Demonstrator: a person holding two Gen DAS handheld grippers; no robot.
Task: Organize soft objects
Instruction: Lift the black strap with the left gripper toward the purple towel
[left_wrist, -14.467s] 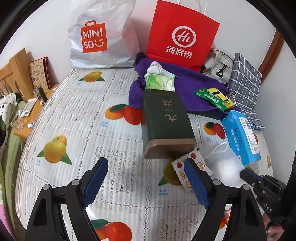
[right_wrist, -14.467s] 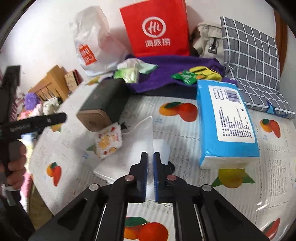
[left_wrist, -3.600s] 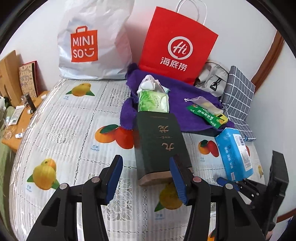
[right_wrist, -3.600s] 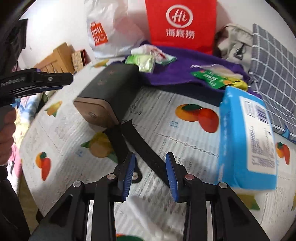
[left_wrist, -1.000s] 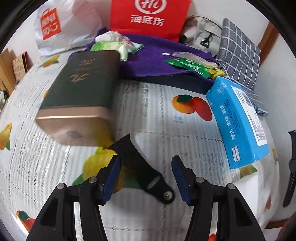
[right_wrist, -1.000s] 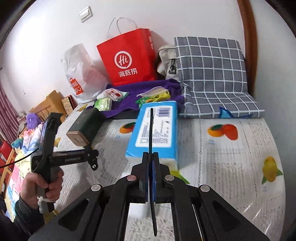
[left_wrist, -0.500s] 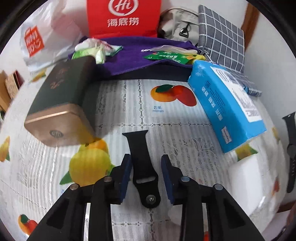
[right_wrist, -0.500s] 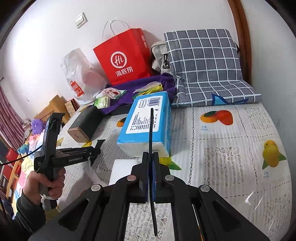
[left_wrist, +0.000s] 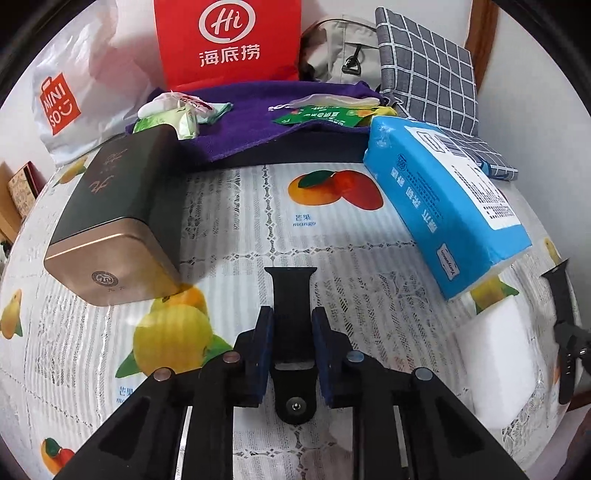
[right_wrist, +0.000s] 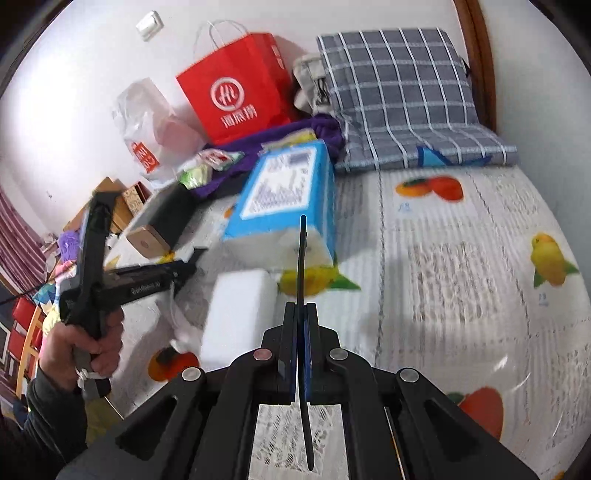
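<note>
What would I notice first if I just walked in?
Probably the red bag standing at the back against the wall, then the blue tissue pack lying on the fruit-print cloth. Up close, each gripper is pinching a black strap: left, right.

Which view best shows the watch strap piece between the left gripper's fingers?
The left wrist view: the strap piece lies flat-on between the left gripper. The right wrist view shows only that gripper's side; this piece is hidden.

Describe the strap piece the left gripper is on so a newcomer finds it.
On the fruit-print tablecloth, between the dark tin and blue tissue pack, the left gripper pinches a black strap piece. It lies flat, stud near the camera.
</note>
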